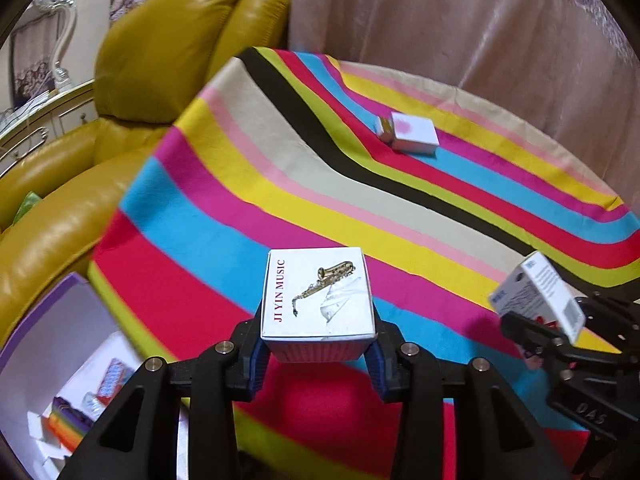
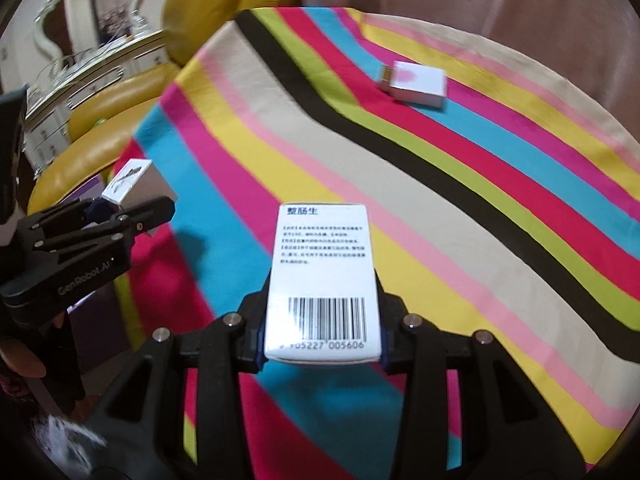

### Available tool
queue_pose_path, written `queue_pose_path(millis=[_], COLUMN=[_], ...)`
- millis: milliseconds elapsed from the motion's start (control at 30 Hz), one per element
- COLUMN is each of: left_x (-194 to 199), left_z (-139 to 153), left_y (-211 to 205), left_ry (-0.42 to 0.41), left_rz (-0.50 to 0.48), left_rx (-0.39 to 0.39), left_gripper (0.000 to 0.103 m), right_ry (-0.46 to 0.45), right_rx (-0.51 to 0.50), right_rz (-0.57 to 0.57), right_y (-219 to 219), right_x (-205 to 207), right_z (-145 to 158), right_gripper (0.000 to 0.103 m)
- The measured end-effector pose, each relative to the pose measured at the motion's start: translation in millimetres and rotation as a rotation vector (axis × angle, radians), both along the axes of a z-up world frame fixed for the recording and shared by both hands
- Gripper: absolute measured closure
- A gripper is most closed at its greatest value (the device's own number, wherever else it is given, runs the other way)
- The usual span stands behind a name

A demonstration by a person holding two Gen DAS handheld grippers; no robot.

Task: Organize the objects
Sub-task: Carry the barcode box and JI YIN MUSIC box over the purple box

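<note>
My left gripper (image 1: 318,354) is shut on a white saxophone box (image 1: 318,294) marked JI YIN MUSIC, held above the striped tablecloth (image 1: 240,208). It also shows in the right wrist view (image 2: 128,182) at the left. My right gripper (image 2: 322,350) is shut on a white medicine box (image 2: 322,276) with a barcode, held above the cloth. That box also shows in the left wrist view (image 1: 538,298) at the right. A third small white box (image 1: 412,133) with a pink spot lies far back on the cloth, also in the right wrist view (image 2: 418,84).
A purple-rimmed storage box (image 1: 52,344) with several small packages stands below the table's left edge. A yellow leather sofa (image 1: 152,52) is behind at the left. A pink curtain (image 1: 480,20) hangs behind the table. A white ornate cabinet (image 2: 92,56) stands far left.
</note>
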State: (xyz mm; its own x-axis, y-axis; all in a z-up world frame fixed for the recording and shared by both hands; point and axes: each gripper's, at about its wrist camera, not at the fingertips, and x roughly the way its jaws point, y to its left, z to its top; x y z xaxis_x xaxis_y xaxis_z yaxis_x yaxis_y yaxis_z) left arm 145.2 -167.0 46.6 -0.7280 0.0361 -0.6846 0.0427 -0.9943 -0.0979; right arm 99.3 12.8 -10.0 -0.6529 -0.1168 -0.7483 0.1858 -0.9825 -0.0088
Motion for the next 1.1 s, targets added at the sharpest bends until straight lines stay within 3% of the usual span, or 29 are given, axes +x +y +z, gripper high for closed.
queue_pose_path(millis=[500,1100], left_x=[78.1,145.5], left_z=[5.7,4.0], left_y=[-98.3,-184.0], left_ry=[0.027,0.043], left_rz=[0.197,0.397], left_rx=[0.034,0.040], left_gripper=[0.062,0.061], right_ry=[0.044,0.073], right_rx=[0.108,0.176], right_rz=[0.261,0.491], right_y=[-124.0,-221.2], right_x=[20.4,46.5], right_z=[17.9,25.7], right_gripper=[0.060,0.060])
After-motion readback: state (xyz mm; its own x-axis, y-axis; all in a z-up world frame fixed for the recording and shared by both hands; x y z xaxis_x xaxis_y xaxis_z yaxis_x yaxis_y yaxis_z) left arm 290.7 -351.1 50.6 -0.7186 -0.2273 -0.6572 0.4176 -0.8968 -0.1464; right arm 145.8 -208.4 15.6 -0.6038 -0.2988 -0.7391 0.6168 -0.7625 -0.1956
